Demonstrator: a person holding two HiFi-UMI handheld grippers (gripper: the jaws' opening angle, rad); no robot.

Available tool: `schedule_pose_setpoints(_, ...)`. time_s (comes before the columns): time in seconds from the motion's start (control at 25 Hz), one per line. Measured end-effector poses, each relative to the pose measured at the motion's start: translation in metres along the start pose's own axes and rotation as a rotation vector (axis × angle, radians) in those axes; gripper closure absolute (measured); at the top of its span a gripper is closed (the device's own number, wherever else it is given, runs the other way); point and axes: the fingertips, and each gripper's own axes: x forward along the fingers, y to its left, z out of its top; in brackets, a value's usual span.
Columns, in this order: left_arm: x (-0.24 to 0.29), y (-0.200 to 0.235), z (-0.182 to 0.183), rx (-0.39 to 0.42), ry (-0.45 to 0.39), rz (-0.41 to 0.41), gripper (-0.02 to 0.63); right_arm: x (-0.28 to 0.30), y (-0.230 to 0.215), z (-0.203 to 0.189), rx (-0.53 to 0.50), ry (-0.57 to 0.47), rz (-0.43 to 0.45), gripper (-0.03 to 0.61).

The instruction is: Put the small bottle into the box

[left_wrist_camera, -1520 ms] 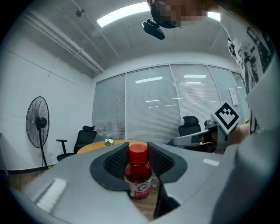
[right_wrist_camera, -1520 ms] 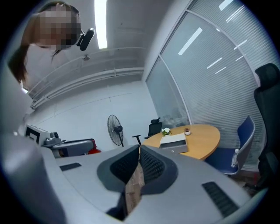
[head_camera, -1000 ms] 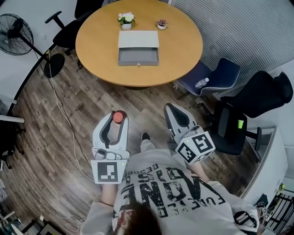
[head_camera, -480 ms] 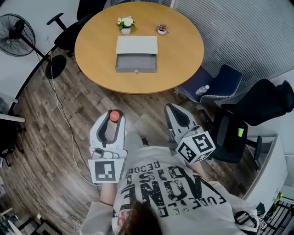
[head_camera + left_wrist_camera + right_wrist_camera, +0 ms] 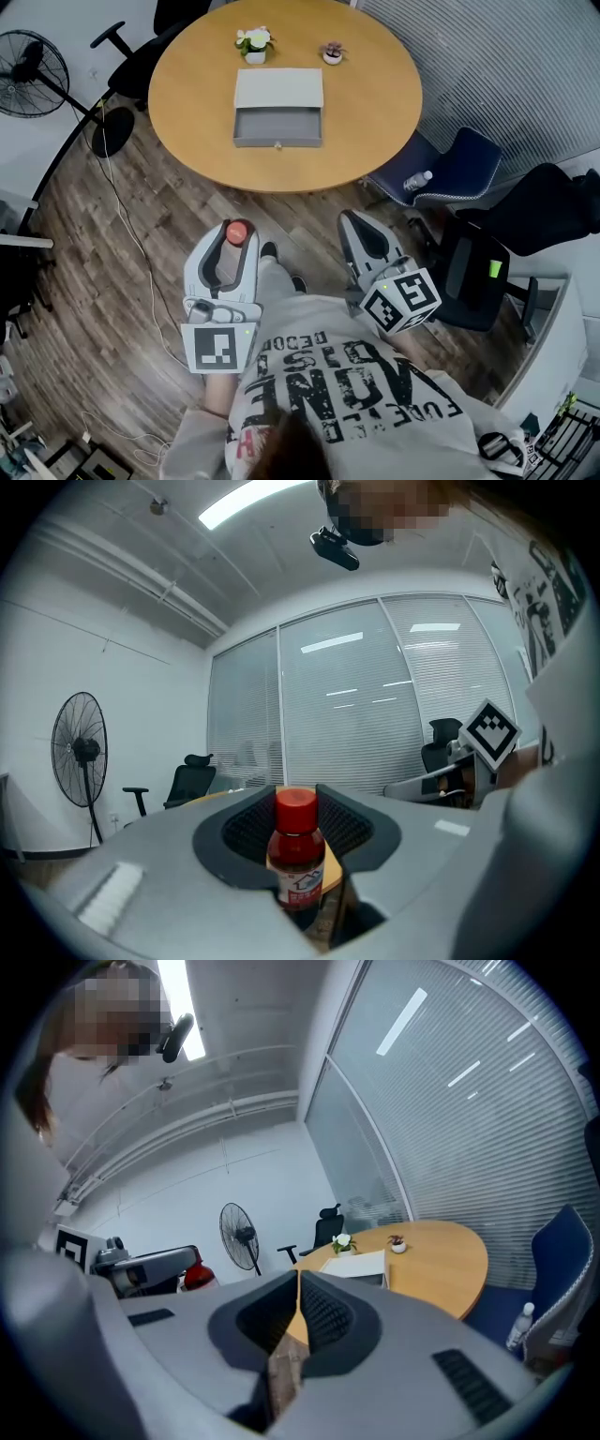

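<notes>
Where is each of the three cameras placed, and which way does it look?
Head view: on the person's head, looking steeply down at the round wooden table and grey open box; left gripper, right gripper, printed shirt show.
Left gripper view: on that gripper, looking along jaws closed on the small red-capped bottle; shirt at right.
Right gripper view: on that gripper, looking along shut jaws toward the table; shirt at left.
Shared: head and right gripper views both show table and box.
</notes>
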Motion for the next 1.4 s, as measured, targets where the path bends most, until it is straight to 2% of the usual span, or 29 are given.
schedule_pose_setpoints(0.32,0.050,0.037,-0.004,-0.017,0.033,-0.058,0.474,0.056,-0.011,0.015,0.012,0.022,-0.030,0.563)
schedule_pose_setpoints(0.56,0.094,0.077,0.005,-0.008,0.019,-0.110,0.474,0.105,-0.020,0.031,0.020,0.002,-0.084,0.563)
schedule_pose_setpoints(0.8,0.123,0.106,0.003,-0.008,0.018,-0.171,0.474,0.138,-0.025,0.030,0.026,0.006,-0.141,0.563)
schedule_pose_setpoints(1.12,0.142,0.139,-0.004,-0.021,0.012,-0.215,0.474,0.166,-0.021,0.027,0.029,0.003,-0.199,0.563)
schedule_pose_setpoints(1.4,0.149,0.149,-0.004,-0.037,0.008,-0.231,0.474,0.177,-0.019,0.028,0.024,0.012,-0.218,0.563)
